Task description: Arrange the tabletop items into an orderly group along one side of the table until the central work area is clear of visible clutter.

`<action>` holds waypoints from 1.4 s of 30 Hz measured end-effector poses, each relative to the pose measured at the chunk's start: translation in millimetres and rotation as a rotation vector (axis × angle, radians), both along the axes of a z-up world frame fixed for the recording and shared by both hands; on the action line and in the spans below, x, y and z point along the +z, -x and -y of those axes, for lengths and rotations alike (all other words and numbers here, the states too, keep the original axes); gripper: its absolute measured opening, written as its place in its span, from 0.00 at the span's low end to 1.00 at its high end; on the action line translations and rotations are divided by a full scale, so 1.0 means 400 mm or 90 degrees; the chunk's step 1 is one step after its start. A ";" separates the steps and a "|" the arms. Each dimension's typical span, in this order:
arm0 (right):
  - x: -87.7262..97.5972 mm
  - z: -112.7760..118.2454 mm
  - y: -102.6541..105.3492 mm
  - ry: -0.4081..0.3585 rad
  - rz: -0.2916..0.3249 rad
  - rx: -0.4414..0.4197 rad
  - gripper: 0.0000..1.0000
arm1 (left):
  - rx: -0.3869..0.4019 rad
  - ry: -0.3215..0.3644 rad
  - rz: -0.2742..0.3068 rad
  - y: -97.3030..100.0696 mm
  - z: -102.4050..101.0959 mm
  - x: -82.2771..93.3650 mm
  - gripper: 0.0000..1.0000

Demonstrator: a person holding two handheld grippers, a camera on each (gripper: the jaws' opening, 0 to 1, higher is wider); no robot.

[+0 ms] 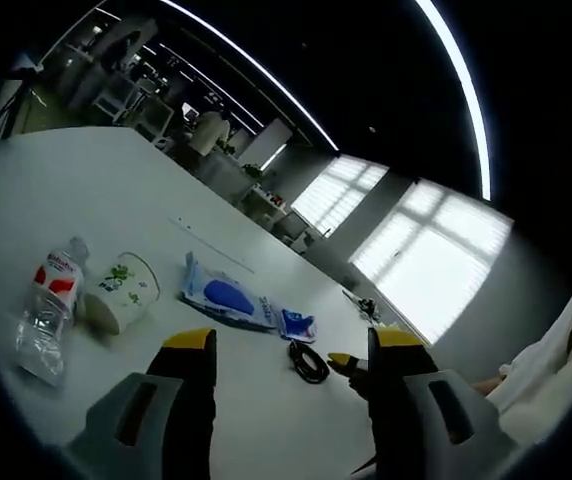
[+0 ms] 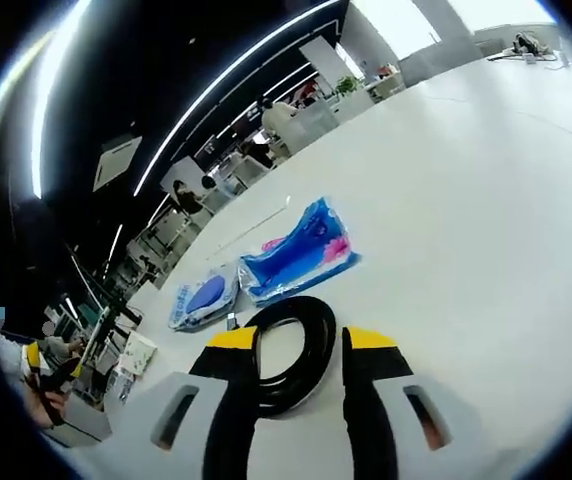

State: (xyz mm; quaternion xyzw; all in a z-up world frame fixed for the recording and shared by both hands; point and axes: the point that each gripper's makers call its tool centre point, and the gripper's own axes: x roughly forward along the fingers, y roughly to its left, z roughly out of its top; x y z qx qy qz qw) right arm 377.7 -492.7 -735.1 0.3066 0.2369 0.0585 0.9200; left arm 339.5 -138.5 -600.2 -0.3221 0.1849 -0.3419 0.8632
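Black coiled cable loop (image 2: 288,352) lies on the white tabletop (image 2: 466,200) at lower centre of the right gripper view, straight ahead of the right tool (image 2: 301,345), whose spread jaws bracket its near arc, not yet closed. Its long axis runs up-frame toward the blue plastic packet (image 2: 299,255). Right hand looks nearer. Left tool (image 1: 296,345) hangs open, holding nothing.

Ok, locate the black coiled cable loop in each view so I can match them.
Left gripper view: the black coiled cable loop lies low, just right of centre.
Right gripper view: it lies low centre, between the jaws.
Shared landmark: the pale blue plastic packet with a dark blue oval.
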 end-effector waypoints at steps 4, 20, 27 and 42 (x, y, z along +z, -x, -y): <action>0.026 -0.009 0.002 0.023 0.023 0.000 0.31 | 0.009 -0.010 0.001 -0.009 -0.010 -0.003 0.62; 0.088 -0.062 0.076 0.085 0.062 0.080 0.35 | 0.069 -0.122 0.004 -0.030 -0.126 -0.043 0.64; 0.132 -0.082 0.132 0.091 0.076 0.083 0.36 | 0.096 -0.152 -0.011 -0.036 -0.166 -0.062 0.63; 0.187 -0.101 0.218 0.018 0.095 0.020 0.38 | 0.124 -0.154 -0.020 -0.055 -0.194 -0.058 0.62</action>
